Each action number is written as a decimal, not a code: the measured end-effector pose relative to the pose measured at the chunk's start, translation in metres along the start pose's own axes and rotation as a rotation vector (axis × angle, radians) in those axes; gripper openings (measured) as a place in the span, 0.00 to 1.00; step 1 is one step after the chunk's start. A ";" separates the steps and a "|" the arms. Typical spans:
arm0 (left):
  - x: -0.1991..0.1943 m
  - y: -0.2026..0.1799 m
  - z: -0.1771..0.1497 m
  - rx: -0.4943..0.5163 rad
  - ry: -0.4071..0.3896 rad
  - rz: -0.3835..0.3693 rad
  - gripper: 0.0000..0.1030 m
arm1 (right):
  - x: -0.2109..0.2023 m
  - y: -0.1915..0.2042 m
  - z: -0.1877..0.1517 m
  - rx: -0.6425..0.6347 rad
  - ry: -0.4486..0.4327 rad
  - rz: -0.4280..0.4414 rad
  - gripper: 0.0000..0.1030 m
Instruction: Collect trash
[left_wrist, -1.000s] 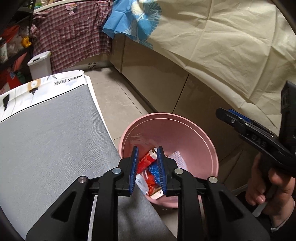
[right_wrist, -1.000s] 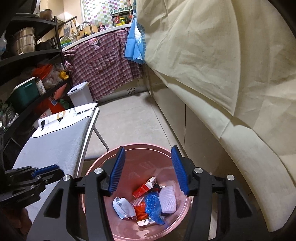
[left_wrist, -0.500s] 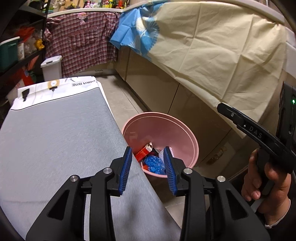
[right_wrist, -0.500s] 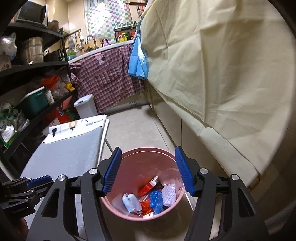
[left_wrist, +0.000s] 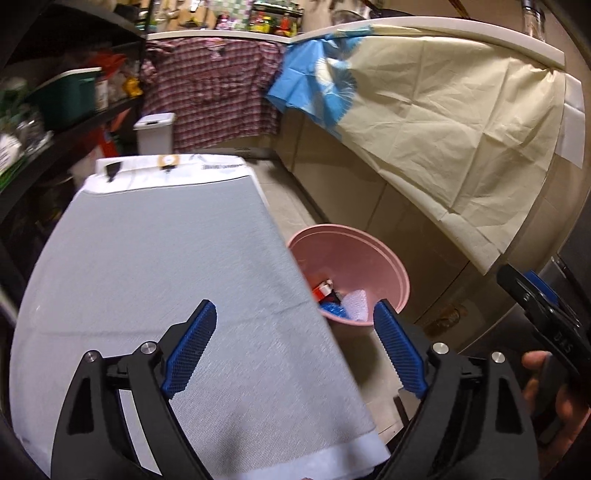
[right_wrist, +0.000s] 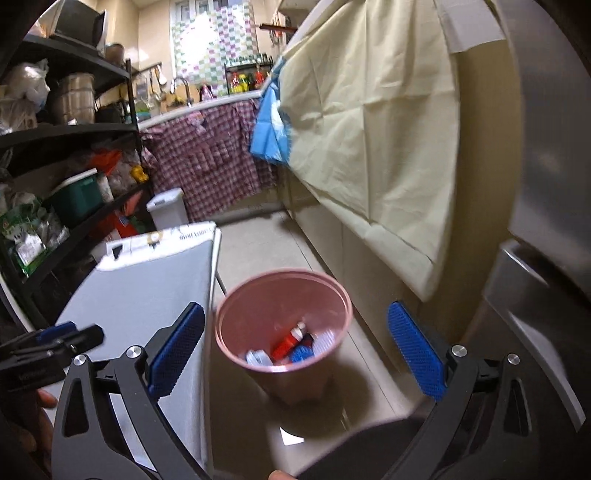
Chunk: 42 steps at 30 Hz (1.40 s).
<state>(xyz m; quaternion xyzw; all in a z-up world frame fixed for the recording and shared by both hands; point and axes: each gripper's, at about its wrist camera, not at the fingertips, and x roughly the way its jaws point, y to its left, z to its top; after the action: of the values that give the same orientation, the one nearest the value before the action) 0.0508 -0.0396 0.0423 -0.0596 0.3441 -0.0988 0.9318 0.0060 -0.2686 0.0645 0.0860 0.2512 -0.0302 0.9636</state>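
On your far left stands a dark shelf rack (right_wrist: 70, 129) crowded with a green box (right_wrist: 75, 197), bags and jars, and beside its foot a small white bin (right_wrist: 167, 208). Next comes the grey board (left_wrist: 166, 277), its white printed end pointing away from you. Your left gripper (left_wrist: 295, 343) hangs over the near part of the board with its blue fingers (left_wrist: 190, 347) spread wide and nothing between them. Just past the board's right edge sits the pink bucket (left_wrist: 384, 266) on the tiled floor (right_wrist: 258, 243), beside the board. The trash (right_wrist: 291, 345) lies at the bottom of it: a red and white carton, a blue crumpled wrapper, a white mesh piece and a pale wrapper, all heaped together. Your right gripper (right_wrist: 295, 354) hangs above the bucket, its fingers (right_wrist: 415, 356) also spread wide and holding nothing. Behind, a plaid shirt (right_wrist: 210, 162) hangs from the counter edge, then a blue cloth (right_wrist: 269, 129), then a big cream sheet (right_wrist: 373, 129) draped over the cabinets. At the far right is a grey metal appliance front (right_wrist: 535, 295).
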 end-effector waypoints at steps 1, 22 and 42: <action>-0.004 0.002 -0.004 -0.003 -0.001 0.011 0.82 | -0.004 0.000 -0.004 -0.005 0.012 -0.011 0.95; -0.010 0.003 -0.042 0.004 -0.025 0.041 0.82 | -0.011 0.020 -0.033 -0.118 0.083 -0.087 0.95; -0.010 0.005 -0.043 0.009 -0.037 0.039 0.82 | -0.005 0.025 -0.034 -0.132 0.092 -0.090 0.95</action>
<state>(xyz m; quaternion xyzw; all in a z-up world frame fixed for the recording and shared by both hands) 0.0154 -0.0345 0.0152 -0.0505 0.3276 -0.0808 0.9400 -0.0127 -0.2380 0.0412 0.0120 0.3003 -0.0530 0.9523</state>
